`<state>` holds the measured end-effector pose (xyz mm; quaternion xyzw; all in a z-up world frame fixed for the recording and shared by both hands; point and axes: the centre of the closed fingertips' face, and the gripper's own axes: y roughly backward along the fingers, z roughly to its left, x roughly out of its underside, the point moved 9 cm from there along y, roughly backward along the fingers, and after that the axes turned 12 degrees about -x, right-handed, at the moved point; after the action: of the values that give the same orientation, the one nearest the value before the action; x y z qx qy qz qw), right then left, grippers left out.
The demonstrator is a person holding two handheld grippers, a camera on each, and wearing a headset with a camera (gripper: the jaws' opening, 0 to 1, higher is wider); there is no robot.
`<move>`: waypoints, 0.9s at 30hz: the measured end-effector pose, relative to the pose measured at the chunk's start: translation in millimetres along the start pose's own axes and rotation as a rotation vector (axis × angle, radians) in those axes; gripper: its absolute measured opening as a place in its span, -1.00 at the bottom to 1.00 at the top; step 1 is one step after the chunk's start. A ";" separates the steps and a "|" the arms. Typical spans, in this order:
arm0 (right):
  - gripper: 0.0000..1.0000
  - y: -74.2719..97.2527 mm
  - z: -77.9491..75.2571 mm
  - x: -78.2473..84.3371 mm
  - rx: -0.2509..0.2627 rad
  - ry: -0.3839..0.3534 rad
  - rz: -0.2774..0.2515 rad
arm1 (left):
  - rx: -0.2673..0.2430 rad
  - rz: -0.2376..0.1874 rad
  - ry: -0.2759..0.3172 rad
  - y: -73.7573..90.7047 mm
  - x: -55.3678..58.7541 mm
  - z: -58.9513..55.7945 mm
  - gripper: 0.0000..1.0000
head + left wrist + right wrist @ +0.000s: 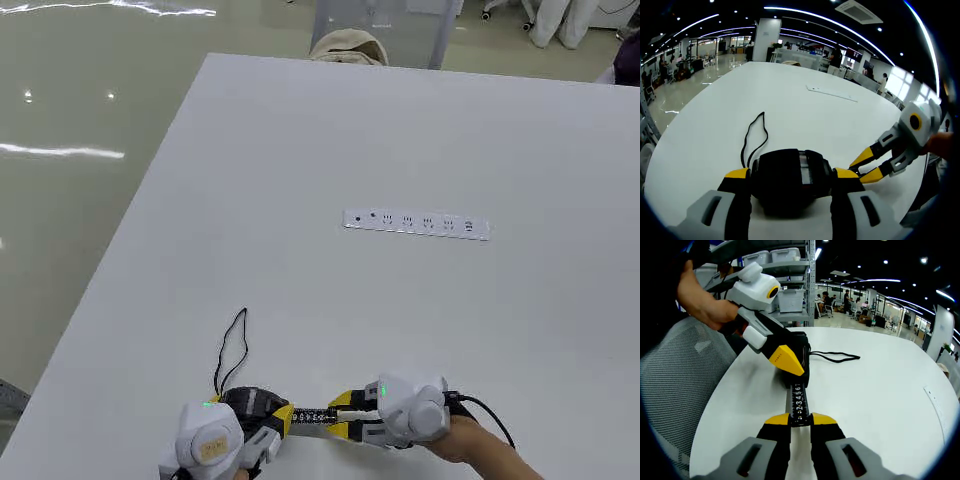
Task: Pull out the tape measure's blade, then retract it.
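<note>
A black tape measure rests on the white table near its front edge, its black wrist cord looping away behind it. My left gripper is shut on the tape measure, a yellow-tipped jaw against each side. A short length of black blade with white numbers runs out from the tape measure. My right gripper is shut on the blade's end. In the head view the right gripper is just right of the left gripper, with the blade between them.
A white power strip lies mid-table, well beyond the grippers. The table's left edge drops to a glossy floor. A grey mesh chair back stands by the table's near side. Shelving and people are far behind.
</note>
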<state>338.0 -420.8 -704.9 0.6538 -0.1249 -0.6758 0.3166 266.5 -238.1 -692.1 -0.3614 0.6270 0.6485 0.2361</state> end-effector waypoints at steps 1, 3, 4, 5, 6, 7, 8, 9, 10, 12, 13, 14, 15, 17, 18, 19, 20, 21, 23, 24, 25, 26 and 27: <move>-0.74 -0.1 0.2 -0.4 -0.001 0.001 0.001 | 0.000 0.000 0.000 0.2 0.0 0.0 0.22; -0.74 -0.6 0.4 -1.1 -0.002 0.000 0.001 | 0.001 0.000 -0.002 0.0 0.3 0.0 0.22; -0.74 -0.9 0.6 -1.6 -0.002 0.000 0.001 | 0.001 0.000 -0.003 0.6 -0.1 -0.3 0.22; -0.74 -1.1 0.6 -1.7 -0.003 0.001 0.001 | 0.001 0.000 -0.003 0.9 -0.2 -0.4 0.22; -0.74 -1.2 0.6 -1.9 -0.002 0.001 0.001 | 0.001 -0.001 -0.003 0.6 0.0 -0.3 0.22; -0.74 -2.0 0.1 -1.2 -0.003 0.001 0.001 | 0.001 0.000 -0.003 0.4 0.1 -0.3 0.22; -0.74 -2.5 -0.1 -0.7 -0.003 0.002 0.002 | 0.001 -0.001 -0.004 0.2 0.2 -0.3 0.22; -0.74 -2.8 0.0 -1.1 -0.003 0.001 0.001 | 0.002 0.000 -0.005 0.1 0.3 -0.4 0.22; -0.74 -2.8 0.1 -1.5 -0.003 0.002 0.001 | 0.002 0.000 -0.005 0.4 0.2 -0.4 0.22; -0.74 -3.2 0.2 -2.1 -0.004 0.003 0.002 | 0.002 0.000 -0.005 1.2 0.2 -0.6 0.22; -0.74 -3.3 0.3 -2.4 -0.004 0.003 0.002 | 0.002 0.000 -0.006 1.4 0.2 -0.8 0.22; -0.74 -3.5 0.4 -2.8 -0.005 0.004 0.002 | 0.002 0.000 -0.006 1.3 0.2 -0.8 0.22; -0.74 -3.9 0.1 -2.5 -0.005 0.005 0.002 | 0.002 0.000 -0.005 1.3 0.3 -0.8 0.22; -0.74 -4.6 -0.3 -3.1 -0.005 0.006 0.002 | 0.002 0.000 -0.005 2.1 -0.1 -1.0 0.22; -0.74 -5.1 -0.3 -3.2 -0.006 0.006 0.003 | 0.002 0.000 -0.006 2.0 0.1 -0.9 0.22; -0.74 -5.8 -0.7 -3.0 -0.006 0.007 0.003 | 0.002 -0.001 -0.006 1.8 0.4 -0.8 0.22; -0.74 -6.2 -0.8 -3.0 -0.006 0.007 0.003 | 0.002 -0.001 -0.005 1.0 1.1 -0.4 0.22; -0.74 -6.2 -0.8 -3.8 -0.006 0.007 0.002 | 0.002 -0.002 -0.005 0.4 1.6 -0.1 0.22; -0.74 -6.5 -0.6 -5.3 -0.007 0.009 0.003 | 0.003 -0.001 -0.004 0.7 0.9 0.0 0.22; -0.74 -6.8 -0.7 -5.7 -0.007 0.010 0.003 | 0.003 0.000 -0.003 0.5 0.7 0.1 0.22; -0.74 -7.3 -1.0 -5.5 -0.007 0.011 0.003 | 0.003 -0.001 -0.002 0.4 0.8 0.2 0.22; -0.74 -7.7 -1.3 -5.3 -0.008 0.012 0.002 | 0.003 -0.002 -0.002 -0.1 1.1 0.5 0.22; -0.74 -8.3 -1.6 -5.2 -0.009 0.012 0.003 | 0.004 -0.001 -0.003 -0.3 1.5 0.7 0.22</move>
<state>337.0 -411.0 -705.8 0.6561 -0.1212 -0.6720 0.3213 265.6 -237.6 -693.5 -0.3603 0.6279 0.6476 0.2378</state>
